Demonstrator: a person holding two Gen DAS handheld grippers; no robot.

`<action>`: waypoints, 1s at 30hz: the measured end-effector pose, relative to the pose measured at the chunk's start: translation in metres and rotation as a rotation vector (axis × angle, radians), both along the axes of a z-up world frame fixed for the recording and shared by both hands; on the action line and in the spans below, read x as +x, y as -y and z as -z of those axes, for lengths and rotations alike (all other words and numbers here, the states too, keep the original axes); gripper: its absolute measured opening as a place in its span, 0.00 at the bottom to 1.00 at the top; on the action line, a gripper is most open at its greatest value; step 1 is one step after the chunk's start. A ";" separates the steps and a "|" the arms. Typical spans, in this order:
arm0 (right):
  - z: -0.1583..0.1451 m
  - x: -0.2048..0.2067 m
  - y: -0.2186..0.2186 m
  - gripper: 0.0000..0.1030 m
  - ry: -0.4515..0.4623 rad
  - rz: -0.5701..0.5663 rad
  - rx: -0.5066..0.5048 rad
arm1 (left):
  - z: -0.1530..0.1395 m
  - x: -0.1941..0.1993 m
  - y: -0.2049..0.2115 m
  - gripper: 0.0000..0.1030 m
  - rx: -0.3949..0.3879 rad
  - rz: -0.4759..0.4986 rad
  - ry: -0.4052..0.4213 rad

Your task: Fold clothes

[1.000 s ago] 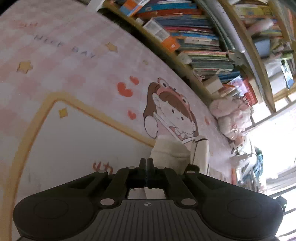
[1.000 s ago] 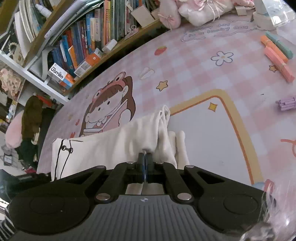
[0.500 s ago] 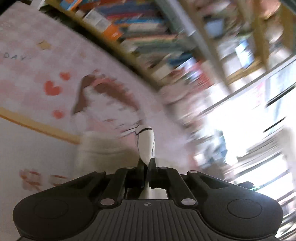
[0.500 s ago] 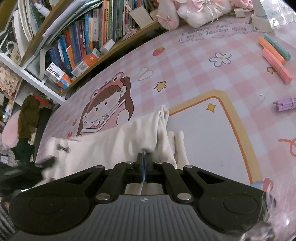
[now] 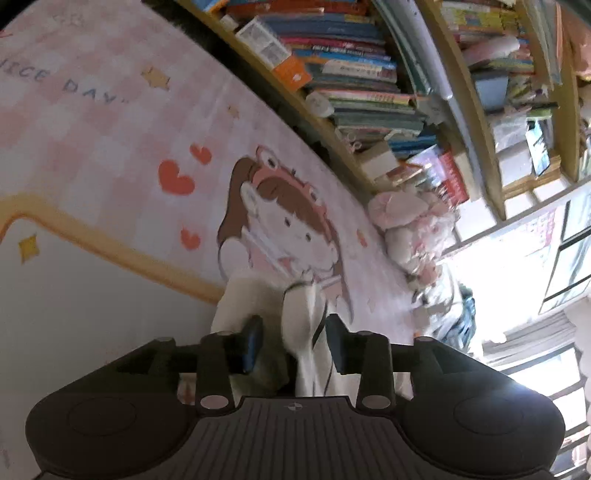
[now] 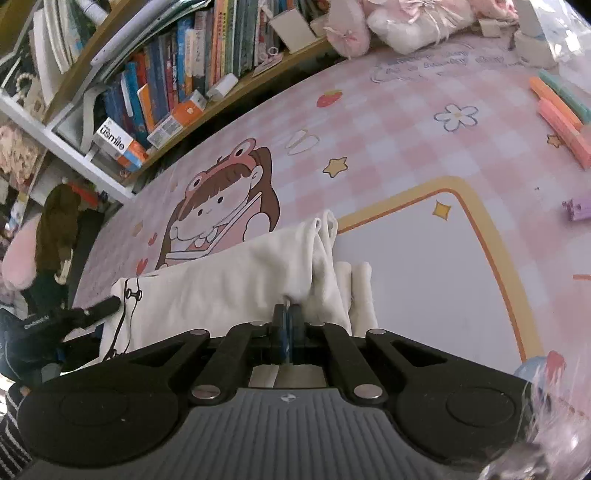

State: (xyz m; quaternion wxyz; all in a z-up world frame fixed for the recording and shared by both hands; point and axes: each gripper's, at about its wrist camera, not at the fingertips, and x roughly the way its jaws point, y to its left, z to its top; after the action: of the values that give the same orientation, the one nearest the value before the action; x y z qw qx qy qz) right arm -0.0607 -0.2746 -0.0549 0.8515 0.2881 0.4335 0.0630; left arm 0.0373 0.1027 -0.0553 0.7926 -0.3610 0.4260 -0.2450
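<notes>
A cream-white garment (image 6: 229, 284) with a black line print lies on the pink cartoon mat (image 6: 388, 155), its far end bunched into folds. My right gripper (image 6: 286, 325) is shut on the garment's near edge, cloth pinched between its pads. In the left wrist view my left gripper (image 5: 295, 341) has its jaws opening; a printed fold of the garment (image 5: 301, 325) stands loose between the fingers, and the pads do not press on it. A finger (image 6: 107, 305) of the left gripper shows at the garment's left edge in the right wrist view.
A bookshelf (image 6: 177, 85) packed with books runs along the mat's far side. Pink plush toys (image 6: 399, 26) sit at the far corner. Pastel sticks (image 6: 561, 118) and a purple piece (image 6: 578, 208) lie to the right. Clear plastic (image 6: 546, 424) crowds the lower right.
My left gripper held the printed edge shut, swung across with it, and now its jaws have parted around the cloth. The right gripper kept still, shut on the garment.
</notes>
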 end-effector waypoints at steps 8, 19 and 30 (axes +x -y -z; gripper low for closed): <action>0.000 0.000 -0.002 0.00 0.006 0.000 -0.009 | 0.020 0.013 0.003 0.07 -0.001 -0.068 -0.086; -0.004 -0.005 0.004 0.05 -0.006 0.022 0.032 | -0.008 -0.030 -0.004 0.51 0.096 0.029 0.000; -0.013 -0.032 0.001 0.15 -0.035 -0.047 0.091 | -0.004 -0.053 -0.002 0.54 0.081 0.009 -0.017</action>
State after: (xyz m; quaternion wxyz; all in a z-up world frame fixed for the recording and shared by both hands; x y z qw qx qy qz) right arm -0.0925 -0.2758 -0.0419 0.8281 0.3174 0.4517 0.0976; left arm -0.0161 0.1046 -0.0509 0.8018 -0.3285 0.4441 -0.2280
